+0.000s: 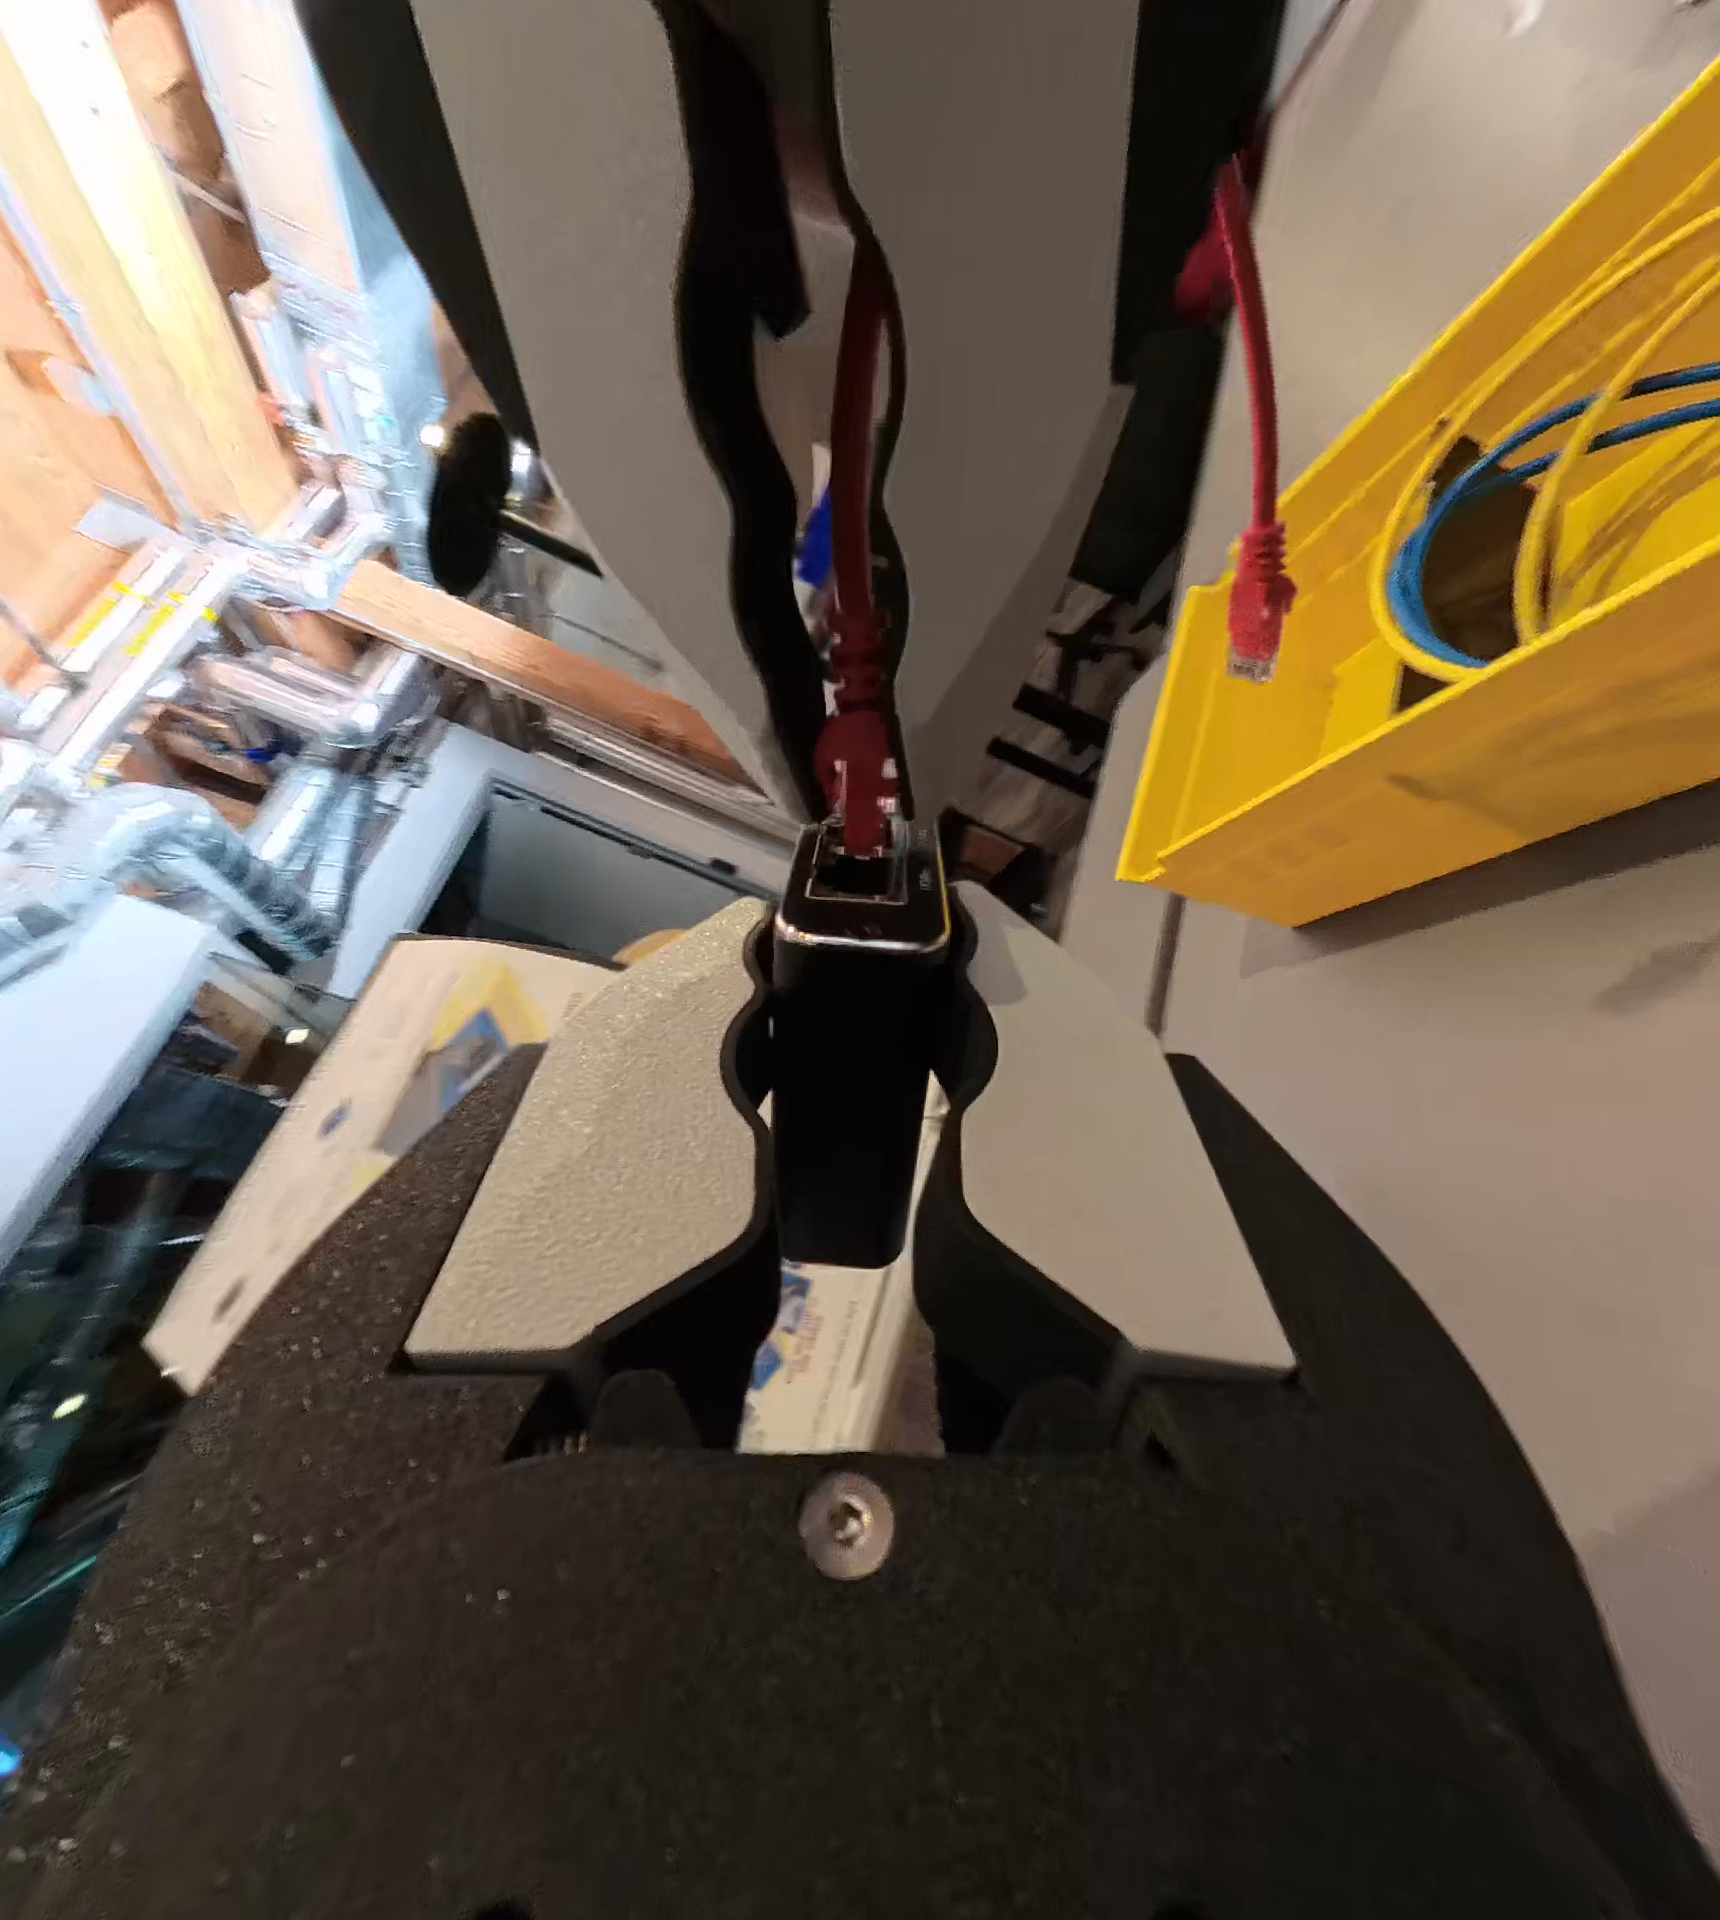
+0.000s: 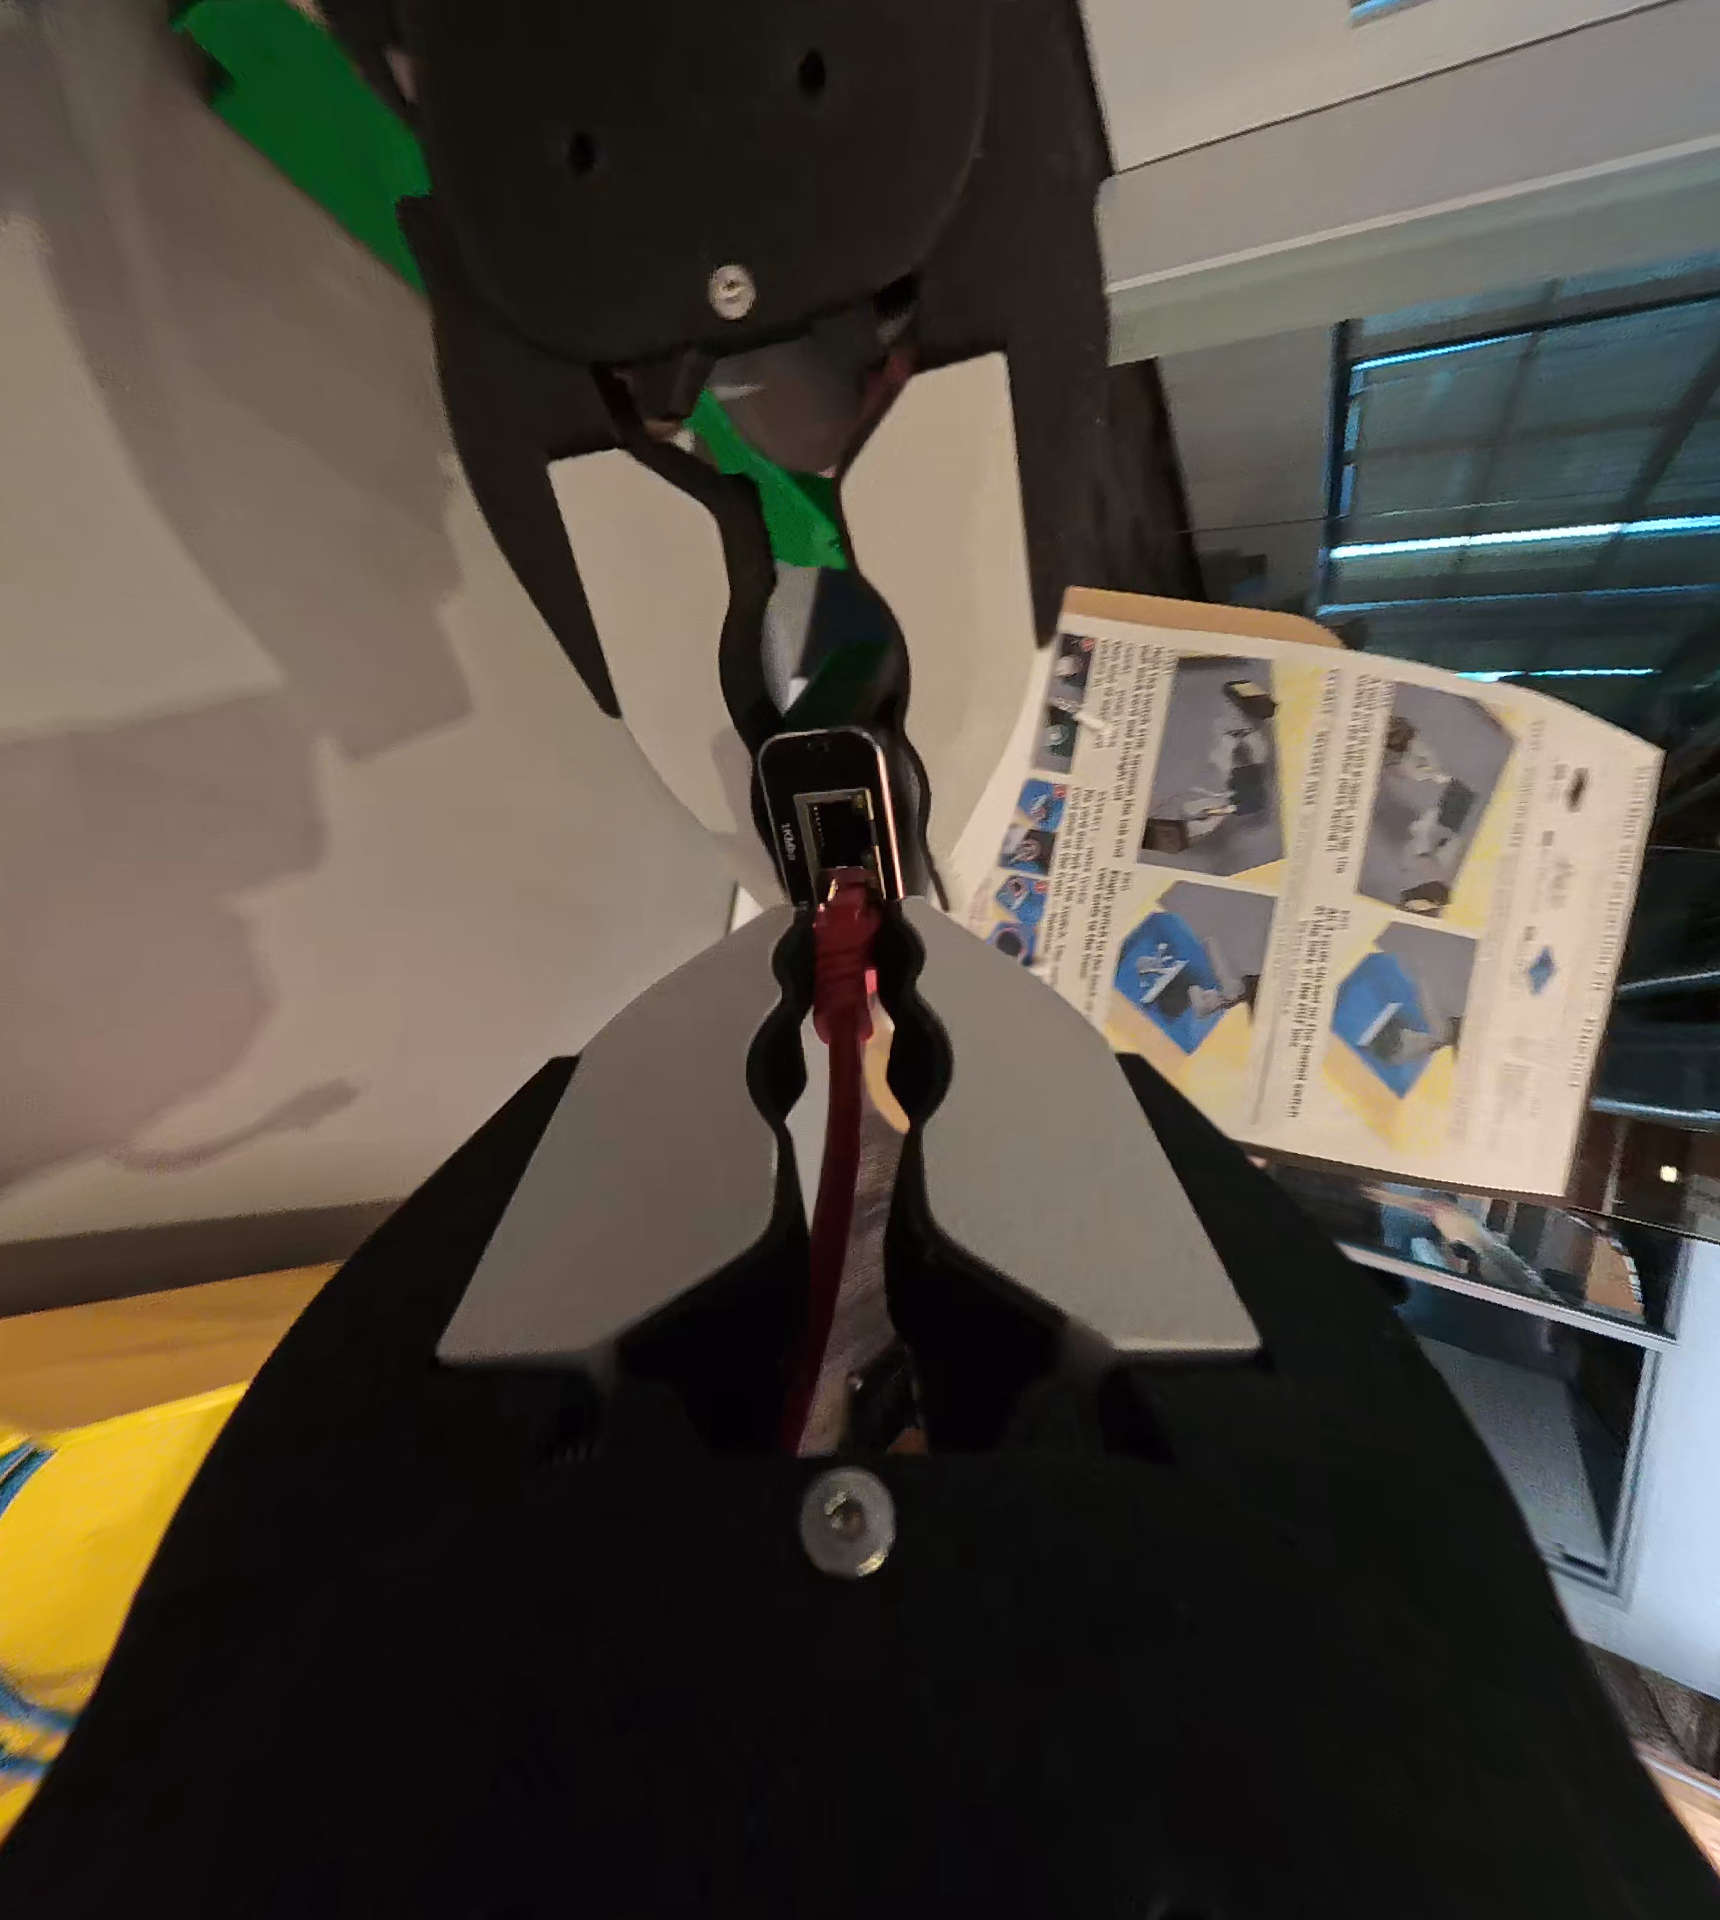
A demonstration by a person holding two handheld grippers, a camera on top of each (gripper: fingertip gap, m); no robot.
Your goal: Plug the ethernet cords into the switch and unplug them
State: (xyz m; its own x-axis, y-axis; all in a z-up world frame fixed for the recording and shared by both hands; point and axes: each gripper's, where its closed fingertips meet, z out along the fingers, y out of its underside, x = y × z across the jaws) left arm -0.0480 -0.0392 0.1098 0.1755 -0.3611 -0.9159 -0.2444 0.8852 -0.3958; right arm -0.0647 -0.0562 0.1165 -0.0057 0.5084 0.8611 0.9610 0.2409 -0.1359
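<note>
Left wrist view | left tongs (image 1: 861, 914) pinching black switch (image 1: 851, 1060); right tongs (image 2: 848, 935) pinching red cord (image 2: 840, 966); yellow tray (image 1: 1458, 727) beside

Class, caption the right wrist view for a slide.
Right tool brings red plug to black switch held by left tool.

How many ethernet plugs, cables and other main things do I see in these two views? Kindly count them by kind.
Black switch, held in the left gripper: 1
Red ethernet plugs: 2, one in the right gripper at the switch port, one hanging free
Yellow tray: 1
Blue cables: 1 bundle
Printed instruction sheet: 1
Total: 6
</note>
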